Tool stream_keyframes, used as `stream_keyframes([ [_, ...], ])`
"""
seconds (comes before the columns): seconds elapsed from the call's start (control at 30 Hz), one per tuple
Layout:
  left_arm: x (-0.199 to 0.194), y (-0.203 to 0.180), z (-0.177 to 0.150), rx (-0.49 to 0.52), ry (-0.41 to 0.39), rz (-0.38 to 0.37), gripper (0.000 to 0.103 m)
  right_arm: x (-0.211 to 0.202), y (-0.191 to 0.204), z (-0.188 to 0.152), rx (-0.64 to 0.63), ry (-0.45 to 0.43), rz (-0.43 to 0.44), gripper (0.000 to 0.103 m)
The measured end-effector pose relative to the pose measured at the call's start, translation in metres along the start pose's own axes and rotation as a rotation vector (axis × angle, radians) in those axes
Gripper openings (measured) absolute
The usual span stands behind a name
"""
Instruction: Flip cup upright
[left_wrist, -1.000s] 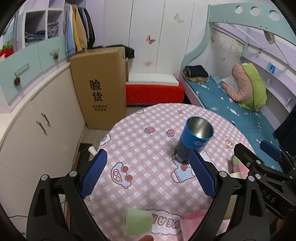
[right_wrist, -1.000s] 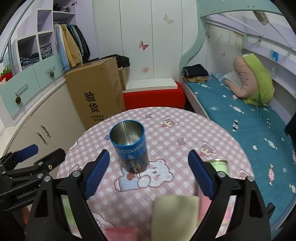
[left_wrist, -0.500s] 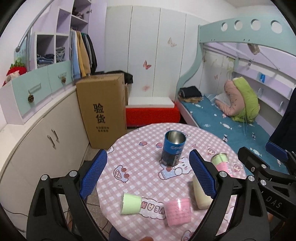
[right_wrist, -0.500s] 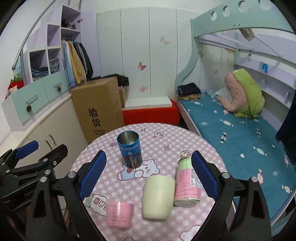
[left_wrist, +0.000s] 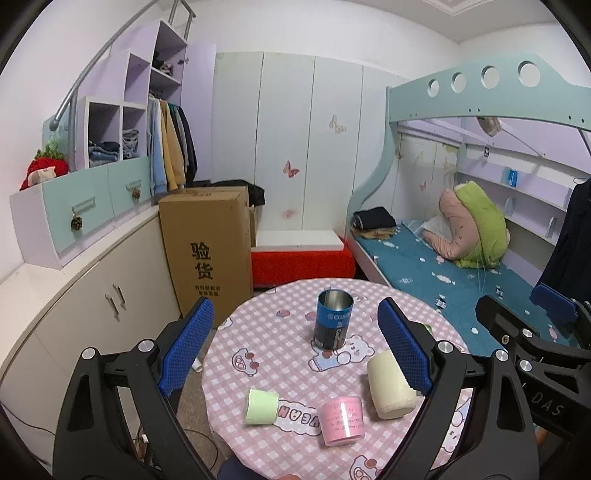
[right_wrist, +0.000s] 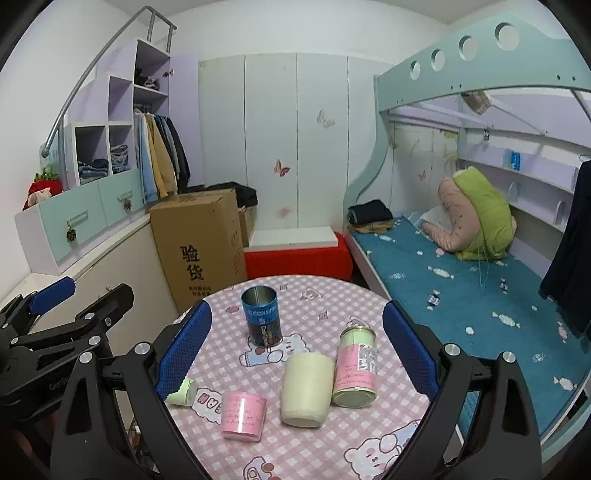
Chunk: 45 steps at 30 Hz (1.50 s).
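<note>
A blue metal cup (left_wrist: 333, 319) stands upright, mouth up, near the far middle of the round pink checked table (left_wrist: 280, 354); it also shows in the right wrist view (right_wrist: 262, 315). A cream cup (right_wrist: 306, 388) and a pink cup (right_wrist: 243, 415) stand mouth down near the front. A small green cup (left_wrist: 261, 406) lies on its side at the left. My left gripper (left_wrist: 295, 347) and right gripper (right_wrist: 293, 347) are both open, empty, and raised well back from the table.
A pink-labelled can (right_wrist: 356, 369) stands upright right of the cream cup. A tall cardboard box (left_wrist: 207, 251) stands left behind the table, cabinets (left_wrist: 74, 317) along the left wall, a red bench (left_wrist: 299, 262) behind, a bunk bed (left_wrist: 443, 266) to the right.
Both grippers have pulled back and up from the blue cup. The whole table with the other cups and the can has come into view. The blue cup stays upright.
</note>
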<state>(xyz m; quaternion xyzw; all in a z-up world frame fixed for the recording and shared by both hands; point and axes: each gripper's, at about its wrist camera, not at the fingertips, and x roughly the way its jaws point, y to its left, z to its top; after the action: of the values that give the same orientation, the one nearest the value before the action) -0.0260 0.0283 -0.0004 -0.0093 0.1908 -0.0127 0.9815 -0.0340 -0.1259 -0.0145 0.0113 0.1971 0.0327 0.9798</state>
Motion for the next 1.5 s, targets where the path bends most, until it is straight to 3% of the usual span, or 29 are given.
stream_keyframes([
  [0.37, -0.015, 0.0, 0.001, -0.01, -0.075, 0.005, 0.091, -0.02, 0.0, -0.004, -0.005, -0.07, -0.031, 0.095],
  [1.5, -0.006, 0.002, 0.001, 0.0, -0.081, 0.005, 0.091, -0.011, -0.009, -0.008, 0.003, -0.072, -0.025, 0.095],
])
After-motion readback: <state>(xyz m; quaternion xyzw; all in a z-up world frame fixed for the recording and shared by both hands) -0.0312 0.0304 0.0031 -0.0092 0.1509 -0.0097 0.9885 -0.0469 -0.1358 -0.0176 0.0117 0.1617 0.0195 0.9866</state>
